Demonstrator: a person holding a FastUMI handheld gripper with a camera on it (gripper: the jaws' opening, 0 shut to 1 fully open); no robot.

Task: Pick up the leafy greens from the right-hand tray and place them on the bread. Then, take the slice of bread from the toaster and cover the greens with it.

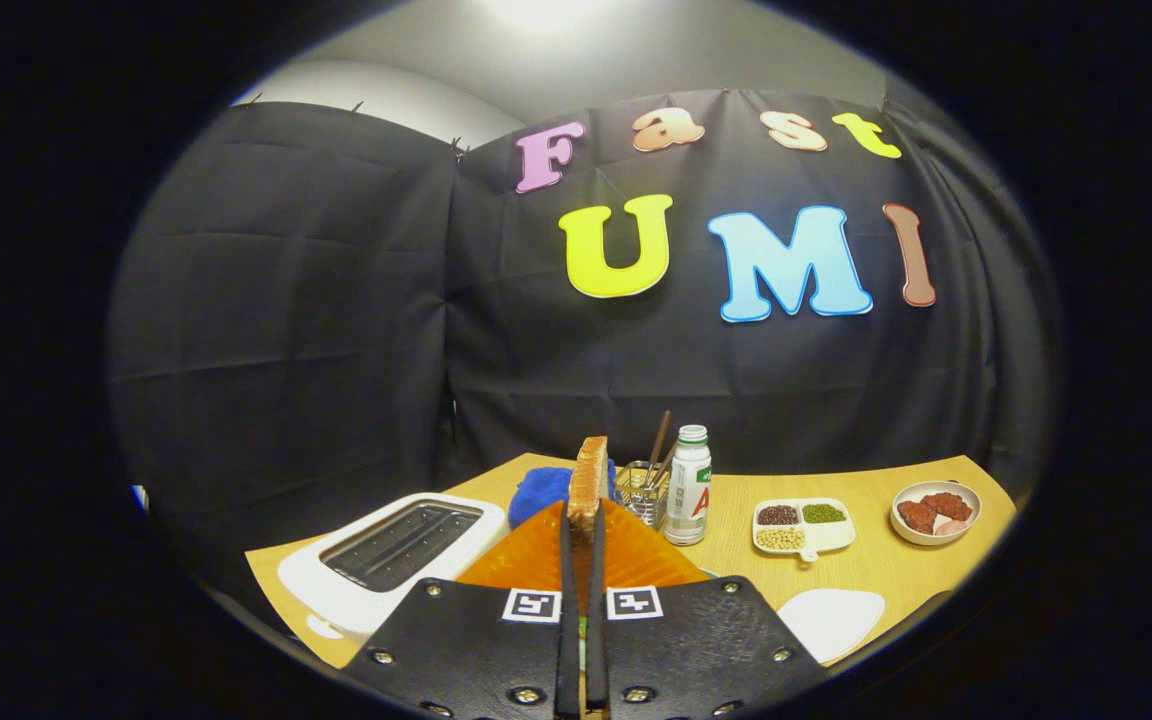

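My gripper (582,520) is shut on a slice of toasted bread (590,482), which stands on edge between the fingertips, lifted above the table. The white toaster (391,560) sits to the left of the fingers, its slot showing dark bars and no bread. An orange tray (536,555) lies just under and beyond the fingers, mostly hidden by the gripper body. I cannot make out the leafy greens or the bottom bread; that area is covered by the gripper.
Beyond the fingers lie a blue cloth (539,493), a glass holder with sticks (648,490) and a white bottle (688,487). To the right sit a divided dish of beans (802,526), a bowl of reddish food (935,511) and a white plate (833,620) on the wooden table (866,575).
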